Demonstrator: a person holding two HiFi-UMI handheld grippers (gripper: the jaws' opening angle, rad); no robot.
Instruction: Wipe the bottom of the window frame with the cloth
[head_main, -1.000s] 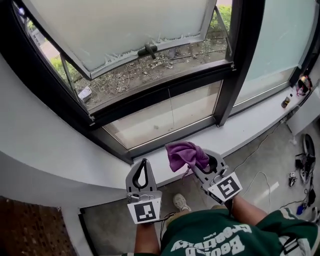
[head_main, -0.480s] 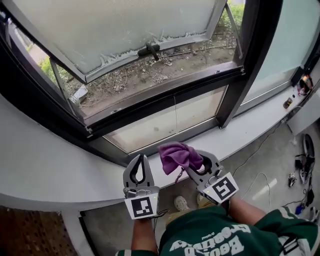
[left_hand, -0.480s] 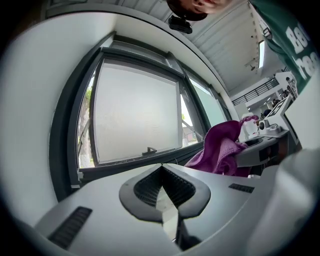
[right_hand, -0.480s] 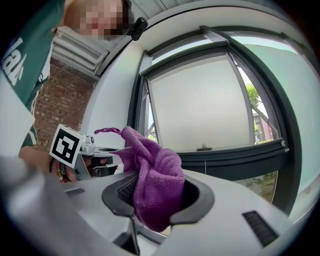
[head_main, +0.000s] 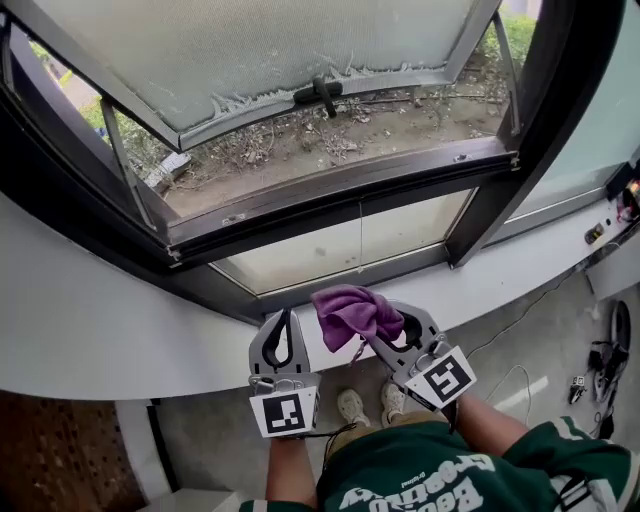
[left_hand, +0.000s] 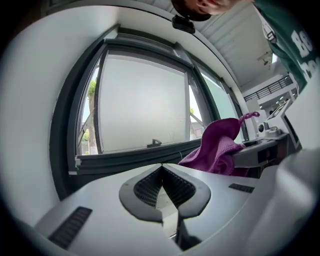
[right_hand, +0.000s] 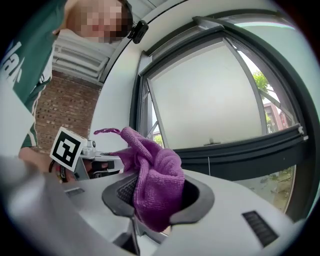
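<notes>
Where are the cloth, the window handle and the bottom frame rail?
purple cloth (head_main: 350, 312): head view, middle of the bunched fabric.
window handle (head_main: 322, 95): head view, on the dark lever.
bottom frame rail (head_main: 340, 192): head view, halfway along the rail's upper face.

The cloth (head_main: 352, 313) is purple microfibre, crumpled into a loose bunch with a thin loop trailing off it. It is pinched between the jaws of the right gripper (head_main: 385, 322), above the front edge of the white sill (head_main: 150, 330). The dark bottom rail of the window frame (head_main: 410, 263) runs just beyond it, untouched by the cloth.
</notes>
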